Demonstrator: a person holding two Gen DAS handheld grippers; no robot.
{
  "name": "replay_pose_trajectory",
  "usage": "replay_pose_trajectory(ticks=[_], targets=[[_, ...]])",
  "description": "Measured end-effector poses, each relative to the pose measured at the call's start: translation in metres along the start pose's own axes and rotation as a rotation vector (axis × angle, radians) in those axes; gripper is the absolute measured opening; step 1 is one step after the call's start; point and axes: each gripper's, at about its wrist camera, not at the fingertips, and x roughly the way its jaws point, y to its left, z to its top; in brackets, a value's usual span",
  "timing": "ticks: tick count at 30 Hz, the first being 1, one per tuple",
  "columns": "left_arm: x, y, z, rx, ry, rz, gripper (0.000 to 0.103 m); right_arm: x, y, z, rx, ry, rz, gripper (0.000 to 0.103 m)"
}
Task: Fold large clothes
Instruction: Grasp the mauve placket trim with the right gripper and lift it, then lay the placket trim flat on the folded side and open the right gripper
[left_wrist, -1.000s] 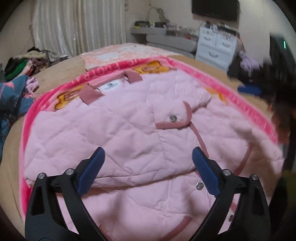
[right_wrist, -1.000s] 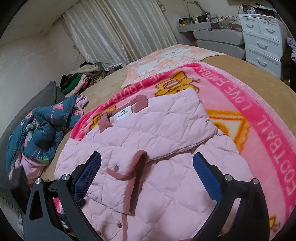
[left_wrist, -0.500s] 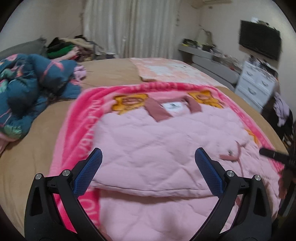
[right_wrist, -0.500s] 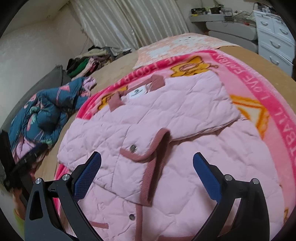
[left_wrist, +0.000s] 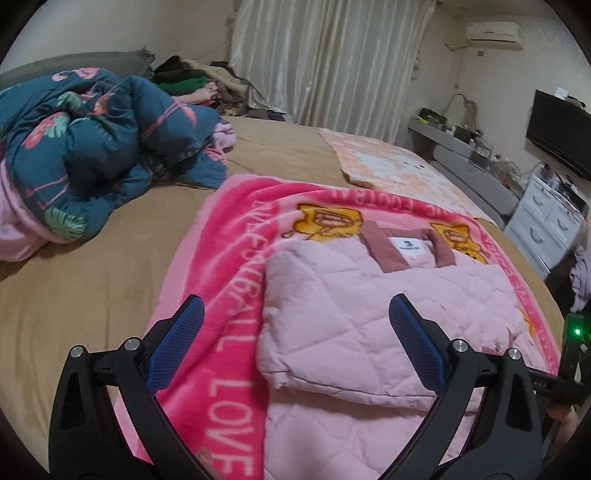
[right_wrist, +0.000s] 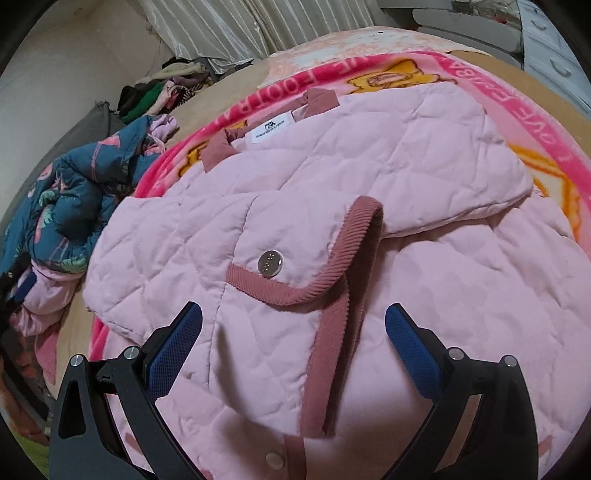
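Observation:
A pale pink quilted jacket (left_wrist: 388, 314) (right_wrist: 369, 177) with dusty-rose trim lies flat on a bright pink blanket (left_wrist: 229, 273) (right_wrist: 332, 74) on the bed. Both sleeves are folded across its front, and a cuff with a metal snap (right_wrist: 270, 263) lies in the middle. My left gripper (left_wrist: 295, 343) hovers open above the jacket's left edge, holding nothing. Low over the jacket's front, just below the snap cuff, my right gripper (right_wrist: 291, 347) also stands open with nothing between its fingers.
A dark blue floral duvet (left_wrist: 92, 147) (right_wrist: 70, 206) is bunched at the left of the tan bed (left_wrist: 74, 295). Piled clothes (left_wrist: 192, 81) lie by the curtain. A peach mat (left_wrist: 391, 166) lies beyond the blanket. White drawers (left_wrist: 546, 225) stand right.
My left gripper has swung left, from over the jacket's middle to its left edge. The right gripper has come down closer to the snap cuff. The jacket has not moved.

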Motion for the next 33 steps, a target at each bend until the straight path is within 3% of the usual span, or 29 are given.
replay_pose_trajectory(ticks=[6, 9, 13, 16, 23, 27, 33], targets=[[0.007, 0.011, 0.0, -0.028, 0.004, 0.021, 0.094, 0.015, -0.005, 0.003, 0.046, 0.009, 0.02, 0.098], [0.012, 0.016, 0.0, -0.038, 0.008, 0.037, 0.094, 0.019, -0.004, 0.005, 0.036, -0.012, 0.0, 0.079], [0.018, 0.023, -0.002, -0.077, 0.017, 0.042, 0.094, 0.011, 0.008, 0.007, -0.055, -0.047, 0.017, 0.041], [0.021, 0.025, -0.003, -0.091, 0.021, 0.045, 0.094, -0.004, 0.017, 0.013, -0.111, -0.079, 0.046, 0.024], [0.026, 0.022, -0.004, -0.093, 0.025, 0.045, 0.094, -0.059, 0.054, 0.043, -0.334, -0.224, 0.054, 0.016], [0.031, 0.014, -0.002, -0.097, 0.049, 0.025, 0.094, -0.086, 0.063, 0.068, -0.393, -0.29, 0.069, 0.015], [0.039, -0.006, 0.0, -0.065, 0.04, -0.006, 0.094, -0.115, 0.061, 0.104, -0.483, -0.389, 0.01, 0.013]])
